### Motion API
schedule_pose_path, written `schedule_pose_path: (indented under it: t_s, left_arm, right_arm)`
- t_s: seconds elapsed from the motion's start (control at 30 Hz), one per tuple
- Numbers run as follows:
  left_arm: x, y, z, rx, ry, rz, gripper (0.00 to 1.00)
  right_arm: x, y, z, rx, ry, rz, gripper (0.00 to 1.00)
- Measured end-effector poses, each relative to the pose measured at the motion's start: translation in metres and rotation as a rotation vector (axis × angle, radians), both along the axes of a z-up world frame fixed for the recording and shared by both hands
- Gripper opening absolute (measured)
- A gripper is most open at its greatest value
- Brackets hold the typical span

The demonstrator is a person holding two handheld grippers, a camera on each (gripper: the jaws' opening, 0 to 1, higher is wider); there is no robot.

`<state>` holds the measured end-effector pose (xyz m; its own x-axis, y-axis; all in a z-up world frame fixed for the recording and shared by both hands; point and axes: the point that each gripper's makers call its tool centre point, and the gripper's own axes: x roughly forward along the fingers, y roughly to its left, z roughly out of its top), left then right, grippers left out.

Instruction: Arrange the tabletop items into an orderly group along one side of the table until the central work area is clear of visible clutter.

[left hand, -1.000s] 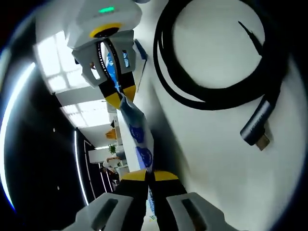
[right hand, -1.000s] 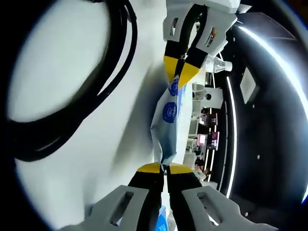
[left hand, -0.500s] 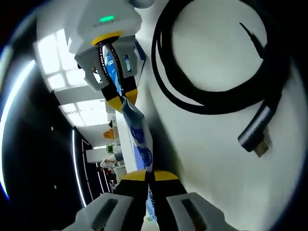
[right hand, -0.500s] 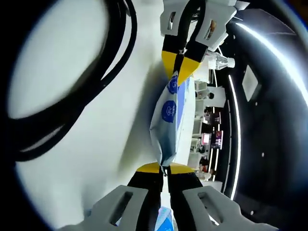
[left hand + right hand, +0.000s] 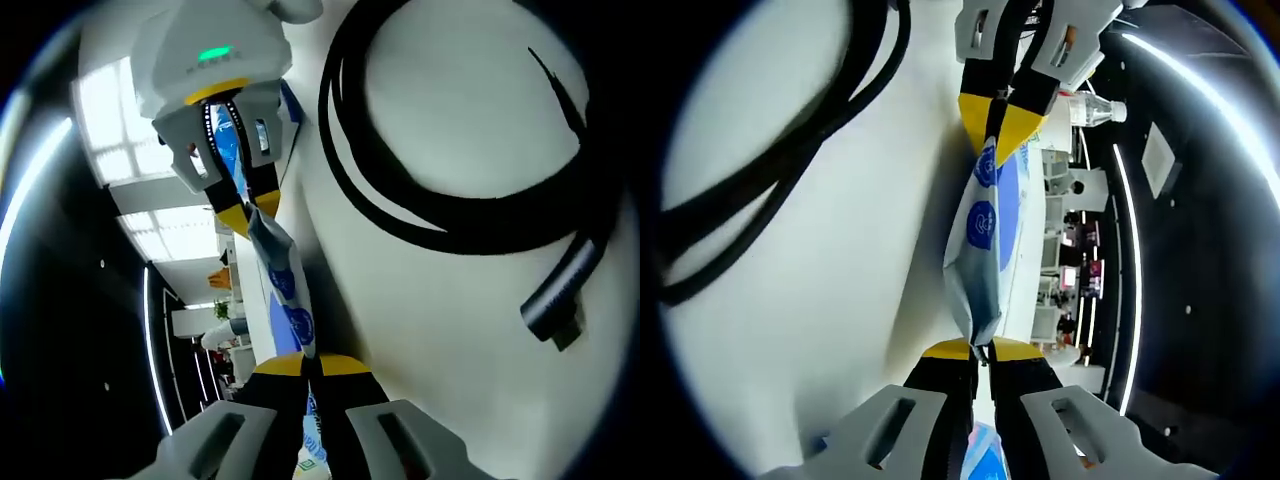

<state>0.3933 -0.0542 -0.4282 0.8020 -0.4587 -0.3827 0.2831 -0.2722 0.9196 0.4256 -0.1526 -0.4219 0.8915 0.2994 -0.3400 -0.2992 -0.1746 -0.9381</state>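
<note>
Both the left gripper [image 5: 308,362] and right gripper [image 5: 978,350] pinched opposite ends of the blue-and-white packet [image 5: 980,250] at frame centre, best kept taut clear of the black cable [image 5: 440,215].

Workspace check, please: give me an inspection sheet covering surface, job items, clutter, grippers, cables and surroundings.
Surface: white table, tilted in both views.
Job's things: blue-and-white packet stretched between both grippers, held off the table.
Clutter: nothing seen.
Grippers: left gripper shut on one end of the packet; right gripper shut on the other.
Cables: coiled black cable with a grey plug, lying on the table.
Surroundings: dim room, bright windows.
</note>
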Motion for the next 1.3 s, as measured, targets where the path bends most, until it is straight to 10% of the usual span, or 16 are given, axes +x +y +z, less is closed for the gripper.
schedule_pose_path:
  t_s: [0.83,1.3]
  left_arm:
    - [0.008,0.001,-0.010,0.002,0.032,0.025,0.02]
    - [0.004,-0.002,-0.001,-0.025,0.042,0.025,0.19]
  right_arm:
    - [0.004,-0.014,0.027,0.097,-0.058,-0.071,0.08]
    - [-0.019,-0.010,0.057,0.218,-0.080,-0.057,0.08]
